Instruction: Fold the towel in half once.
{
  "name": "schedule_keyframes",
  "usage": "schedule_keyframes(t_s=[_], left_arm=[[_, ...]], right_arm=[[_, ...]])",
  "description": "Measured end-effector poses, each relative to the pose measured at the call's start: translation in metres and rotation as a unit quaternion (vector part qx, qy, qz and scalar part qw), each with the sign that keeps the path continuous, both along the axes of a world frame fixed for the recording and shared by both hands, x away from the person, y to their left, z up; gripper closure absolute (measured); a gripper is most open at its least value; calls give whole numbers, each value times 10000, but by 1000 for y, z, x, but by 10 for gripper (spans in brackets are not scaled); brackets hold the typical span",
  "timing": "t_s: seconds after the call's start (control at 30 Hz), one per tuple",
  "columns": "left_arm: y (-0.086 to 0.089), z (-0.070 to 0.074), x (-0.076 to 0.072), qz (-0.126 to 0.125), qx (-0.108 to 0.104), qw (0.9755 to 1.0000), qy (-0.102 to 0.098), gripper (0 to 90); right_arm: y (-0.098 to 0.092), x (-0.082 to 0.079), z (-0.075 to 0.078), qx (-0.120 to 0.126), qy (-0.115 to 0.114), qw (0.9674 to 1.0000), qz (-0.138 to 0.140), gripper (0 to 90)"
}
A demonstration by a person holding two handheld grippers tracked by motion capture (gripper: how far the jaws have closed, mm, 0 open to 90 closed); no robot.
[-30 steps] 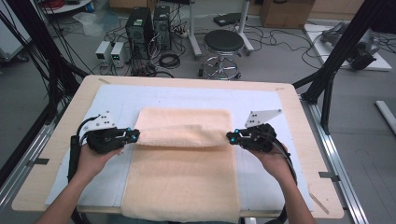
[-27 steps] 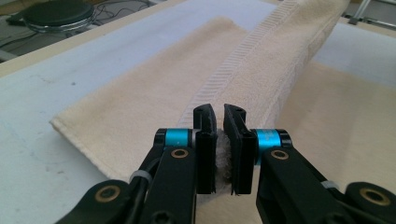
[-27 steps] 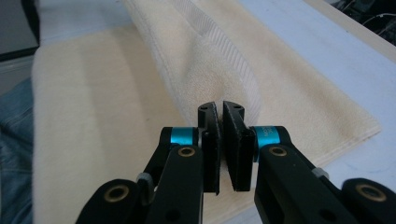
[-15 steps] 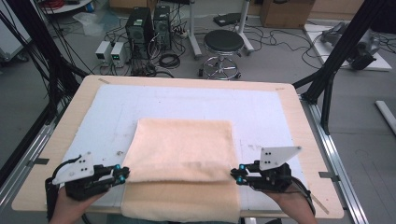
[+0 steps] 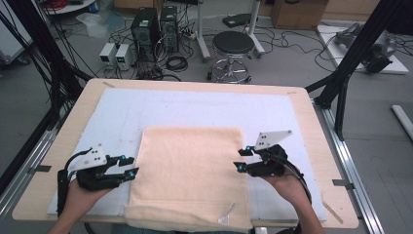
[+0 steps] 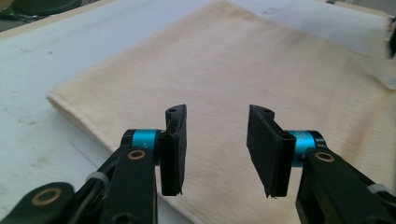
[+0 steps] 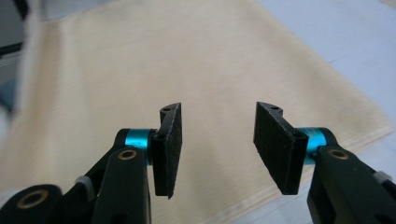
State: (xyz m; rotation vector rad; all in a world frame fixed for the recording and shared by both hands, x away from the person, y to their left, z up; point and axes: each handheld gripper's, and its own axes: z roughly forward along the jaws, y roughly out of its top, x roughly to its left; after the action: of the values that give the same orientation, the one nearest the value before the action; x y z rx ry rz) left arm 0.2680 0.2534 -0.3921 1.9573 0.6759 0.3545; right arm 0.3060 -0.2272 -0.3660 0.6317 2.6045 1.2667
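Observation:
A cream towel (image 5: 190,175) lies folded flat on the white mat, its near edge hanging over the table's front with a small white label (image 5: 227,214) showing. My left gripper (image 5: 130,166) sits just off the towel's left edge, and its jaws have just been opening with nothing between them. My right gripper (image 5: 240,159) hovers at the towel's right edge, also just opened and holding nothing. In the left gripper view the open gripper (image 6: 219,116) points across the towel (image 6: 261,70). In the right gripper view the open gripper (image 7: 218,112) faces the towel (image 7: 163,60) the same way.
The white mat (image 5: 195,105) covers most of the wooden table (image 5: 80,109). Beyond the far edge stand a black stool (image 5: 233,44), computer boxes (image 5: 146,29) and loose cables on the floor. Black frame posts (image 5: 350,63) rise at both sides.
Both grippers carried the towel's folded edge toward the near side, let go of it and opened. They now rest slightly farther from me, beside the flat towel.

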Motion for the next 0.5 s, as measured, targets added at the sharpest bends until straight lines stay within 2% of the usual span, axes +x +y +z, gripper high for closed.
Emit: schedule_keyframes(t_s=[0.13,0.23,0.37,0.43,0.5], left_arm=[[-5,-5,28,202,99,9997,97,525],[-9,-10,46,404,192,9990,97,492],[-14,-16,71,630,405,9970,176,487],[-16,-19,84,806,338,9958,256,483],[-15,-22,95,1025,348,9939,219,473]], right_arm=[[3,28,-11,-143,17,9993,-333,475],[2,46,-19,-199,54,9983,-546,462],[1,68,-26,-200,121,9968,-761,449],[2,79,-29,-197,138,9961,-853,435],[4,88,-31,-237,119,9953,-935,418]])
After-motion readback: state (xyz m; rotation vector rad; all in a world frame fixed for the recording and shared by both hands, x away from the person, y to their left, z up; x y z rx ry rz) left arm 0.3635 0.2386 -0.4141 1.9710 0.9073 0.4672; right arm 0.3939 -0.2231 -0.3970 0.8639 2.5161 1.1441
